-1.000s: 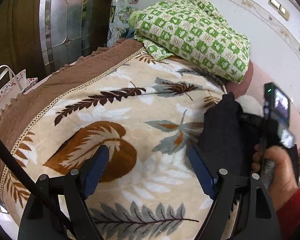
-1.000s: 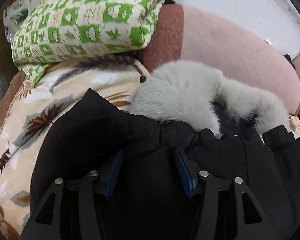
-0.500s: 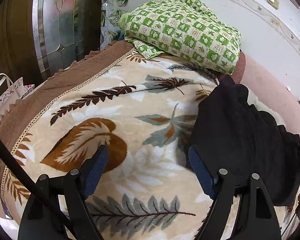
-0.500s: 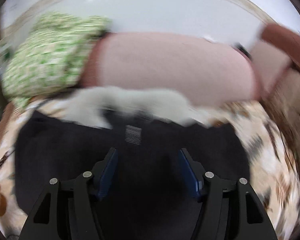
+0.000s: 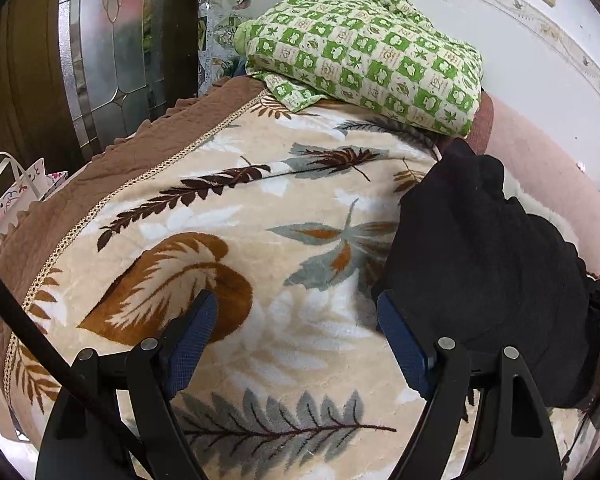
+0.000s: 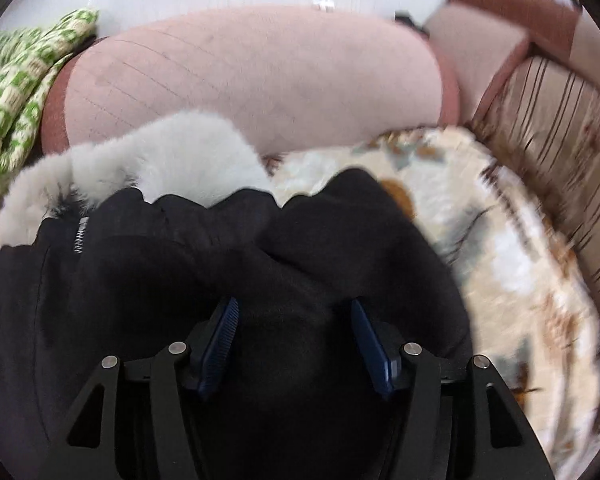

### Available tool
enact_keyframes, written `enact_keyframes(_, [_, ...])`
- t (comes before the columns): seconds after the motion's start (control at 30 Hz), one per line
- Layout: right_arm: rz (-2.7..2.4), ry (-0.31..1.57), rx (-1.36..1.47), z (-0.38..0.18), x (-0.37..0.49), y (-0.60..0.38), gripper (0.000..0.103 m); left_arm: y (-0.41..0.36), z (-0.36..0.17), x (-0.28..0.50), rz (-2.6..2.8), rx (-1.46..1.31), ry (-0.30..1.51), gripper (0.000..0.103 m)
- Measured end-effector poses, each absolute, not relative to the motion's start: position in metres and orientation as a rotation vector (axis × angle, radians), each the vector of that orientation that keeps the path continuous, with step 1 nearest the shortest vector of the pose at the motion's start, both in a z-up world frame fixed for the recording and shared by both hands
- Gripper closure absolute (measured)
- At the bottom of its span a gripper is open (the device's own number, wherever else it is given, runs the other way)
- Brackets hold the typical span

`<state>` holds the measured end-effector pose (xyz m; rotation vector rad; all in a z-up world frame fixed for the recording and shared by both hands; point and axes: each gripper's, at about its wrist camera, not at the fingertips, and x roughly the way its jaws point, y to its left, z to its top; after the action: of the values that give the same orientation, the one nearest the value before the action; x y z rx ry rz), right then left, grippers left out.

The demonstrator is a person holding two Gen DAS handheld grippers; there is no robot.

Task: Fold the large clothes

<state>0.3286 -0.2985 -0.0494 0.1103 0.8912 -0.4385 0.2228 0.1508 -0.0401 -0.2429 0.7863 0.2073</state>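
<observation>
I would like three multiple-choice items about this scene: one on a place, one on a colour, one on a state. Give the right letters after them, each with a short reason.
1. Where does the green checked quilt lie?
A. at the far end of the leaf-pattern blanket
B. on top of the black coat
C. between the fingers of the left gripper

2. What colour is the fur trim on the coat's collar?
A. bright red
B. pale grey-white
C. dark green

3. How do the fingers of the left gripper stand?
A. shut on the coat
B. shut on the quilt
C. open, holding nothing

Answers:
1 A: the left wrist view shows the quilt folded at the blanket's far end, apart from the coat.
2 B: the right wrist view shows pale grey-white fur above the black cloth.
3 C: the blue pads are wide apart, with only blanket between them.
</observation>
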Motion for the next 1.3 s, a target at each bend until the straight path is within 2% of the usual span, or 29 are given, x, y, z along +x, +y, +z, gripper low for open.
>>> enact_keyframes(0.2, [-0.248,0.763,0.069,-0.001,0.276,-0.237,0.040,0.156,-0.037,0.221,0.215,-0.248,0.780,0.022])
enact_keyframes(0.33, [-0.076,0.735,0.070,0.008,0.264,-0.178,0.040,0.174,-0.033,0.218,0.243,-0.294,0.765,0.022])
enact_keyframes(0.6, [0.045,0.820,-0.075,-0.049,0.317,-0.054,0.040,0.200,-0.029,0.216,0.265,-0.373,0.756,0.022])
enact_keyframes(0.67, [-0.010,0.819,-0.124,-0.059,0.335,-0.041,0.035,0.202,-0.030,0.217,0.260,-0.382,0.764,0.022])
enact_keyframes(0.77, [-0.056,0.832,-0.118,-0.067,0.354,-0.040,0.023,0.202,-0.029,0.217,0.259,-0.387,0.759,0.022])
enact_keyframes(0.83, [-0.075,0.837,-0.161,-0.067,0.357,-0.037,0.021,0.201,-0.028,0.217,0.262,-0.378,0.756,0.022])
enact_keyframes(0.9, [-0.067,0.826,-0.194,-0.056,0.349,-0.034,0.021,0.199,-0.027,0.215,0.254,-0.375,0.757,0.022])
enact_keyframes(1.07, [0.061,0.771,-0.073,-0.026,0.286,-0.059,0.021,0.189,-0.019,0.208,0.241,-0.346,0.733,0.022])
enact_keyframes(1.3, [-0.010,0.740,-0.062,-0.028,0.182,-0.140,0.021,0.164,-0.009,0.196,0.197,-0.297,0.701,0.022])
